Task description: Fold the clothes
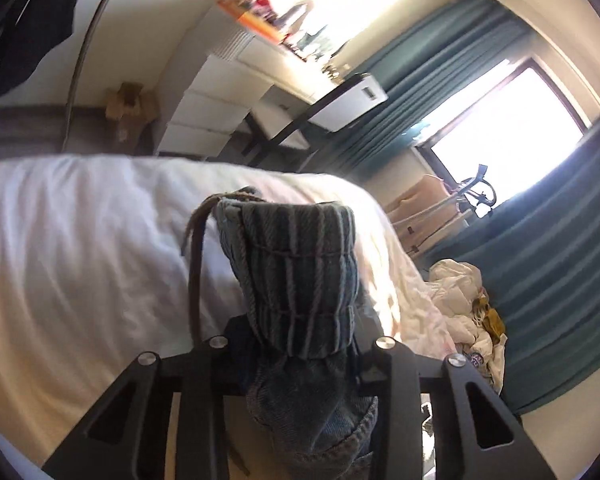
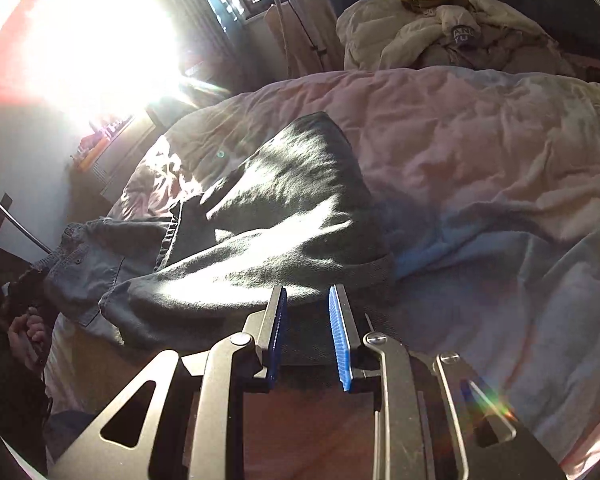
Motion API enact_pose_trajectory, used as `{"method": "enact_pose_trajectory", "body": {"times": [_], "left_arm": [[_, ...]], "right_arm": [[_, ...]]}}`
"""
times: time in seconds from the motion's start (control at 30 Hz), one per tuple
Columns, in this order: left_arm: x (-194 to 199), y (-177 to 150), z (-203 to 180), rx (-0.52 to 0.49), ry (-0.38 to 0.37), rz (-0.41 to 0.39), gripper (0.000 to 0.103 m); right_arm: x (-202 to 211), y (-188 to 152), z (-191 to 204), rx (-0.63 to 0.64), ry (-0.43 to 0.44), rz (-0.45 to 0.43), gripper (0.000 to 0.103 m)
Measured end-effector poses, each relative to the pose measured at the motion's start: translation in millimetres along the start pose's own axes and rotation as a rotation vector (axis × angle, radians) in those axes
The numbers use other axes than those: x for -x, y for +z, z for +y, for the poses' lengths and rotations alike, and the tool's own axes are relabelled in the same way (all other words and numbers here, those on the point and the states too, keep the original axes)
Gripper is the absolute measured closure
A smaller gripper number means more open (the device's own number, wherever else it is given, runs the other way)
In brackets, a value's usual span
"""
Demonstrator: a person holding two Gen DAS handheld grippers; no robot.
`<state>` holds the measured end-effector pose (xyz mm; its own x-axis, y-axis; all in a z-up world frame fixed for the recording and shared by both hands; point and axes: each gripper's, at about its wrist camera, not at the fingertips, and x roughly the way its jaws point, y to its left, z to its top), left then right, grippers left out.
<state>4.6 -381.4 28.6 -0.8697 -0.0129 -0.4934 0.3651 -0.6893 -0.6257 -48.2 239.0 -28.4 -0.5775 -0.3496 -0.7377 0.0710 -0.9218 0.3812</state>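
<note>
A pair of dark blue denim trousers [image 2: 284, 216] lies across the pale bed cover [image 2: 480, 152], waist end towards the left. In the left wrist view, my left gripper [image 1: 296, 340] is shut on the bunched waistband [image 1: 296, 256], which shows a striped inner side and a brown cord [image 1: 196, 264] hanging beside it. The fabric hides the left fingertips. My right gripper [image 2: 308, 300] is open at the trouser leg's near edge, its blue pads [image 2: 338, 320] wide apart, with the cloth's edge just at their tips.
A heap of white and yellow clothes [image 2: 440, 28] sits at the bed's far side, also seen as a clothes heap [image 1: 468, 304]. Teal curtains [image 1: 552, 280] frame a bright window [image 1: 512, 132]. White drawers [image 1: 212, 112] and a desk stand beyond the bed. A hand [image 2: 24, 336] shows at lower left.
</note>
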Motion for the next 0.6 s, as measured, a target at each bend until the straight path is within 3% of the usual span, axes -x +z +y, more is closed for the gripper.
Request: {"method": "enact_pose_trajectory", "body": {"times": [0.3,0.6], "left_arm": [[42,-20,-181,-0.288,-0.126,-0.096,0.07],[32,-121,-303,-0.449,-0.249,-0.064,0.07]], "right_arm": [[34,4,-38,-0.141,0.003,-0.072,0.081],[60,9,-65,-0.224,0.058,-0.147,0.082]]}}
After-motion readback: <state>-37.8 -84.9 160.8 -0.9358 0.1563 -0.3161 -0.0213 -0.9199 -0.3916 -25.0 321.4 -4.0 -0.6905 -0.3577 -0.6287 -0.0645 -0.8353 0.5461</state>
